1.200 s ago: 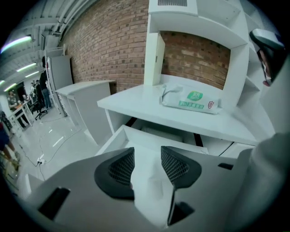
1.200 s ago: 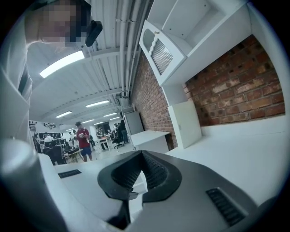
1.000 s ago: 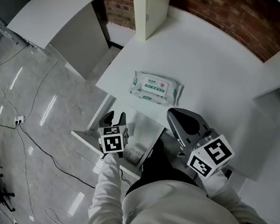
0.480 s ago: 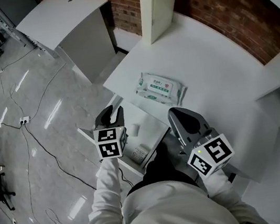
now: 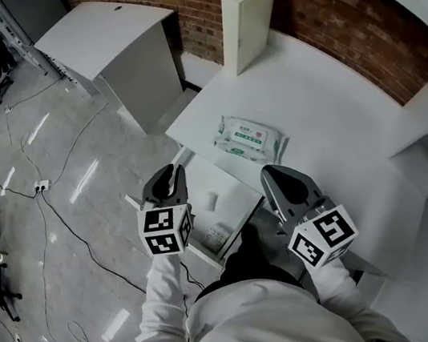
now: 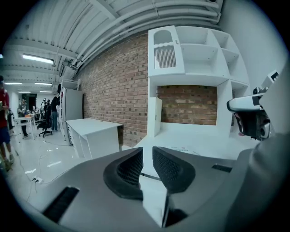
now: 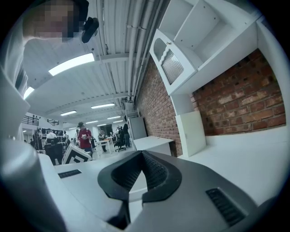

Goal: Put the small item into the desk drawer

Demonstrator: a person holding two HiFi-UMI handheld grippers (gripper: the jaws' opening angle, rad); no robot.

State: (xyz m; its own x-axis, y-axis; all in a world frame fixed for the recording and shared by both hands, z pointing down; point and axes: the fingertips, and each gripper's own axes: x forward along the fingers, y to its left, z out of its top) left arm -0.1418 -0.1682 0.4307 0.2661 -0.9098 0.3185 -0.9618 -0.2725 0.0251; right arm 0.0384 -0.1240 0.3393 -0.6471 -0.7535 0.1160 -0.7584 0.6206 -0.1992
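Observation:
Under the white desk the drawer stands pulled out. A small white item lies on its floor, and a second small packet sits near its front corner. My left gripper hovers over the drawer's left edge, apart from the item. Its jaws are closing, with a narrow gap and nothing between the pads. My right gripper hangs over the desk's front edge to the right of the drawer, shut and empty.
A pack of wet wipes lies on the desk just behind the drawer. An upright cream box stands at the back by the brick wall. A second white desk is at the far left. Cables cross the glossy floor.
My left gripper has pulled back out of the drawer toward its left edge, and its jaws have narrowed. The small white item now shows on the drawer floor. The right gripper has barely moved.

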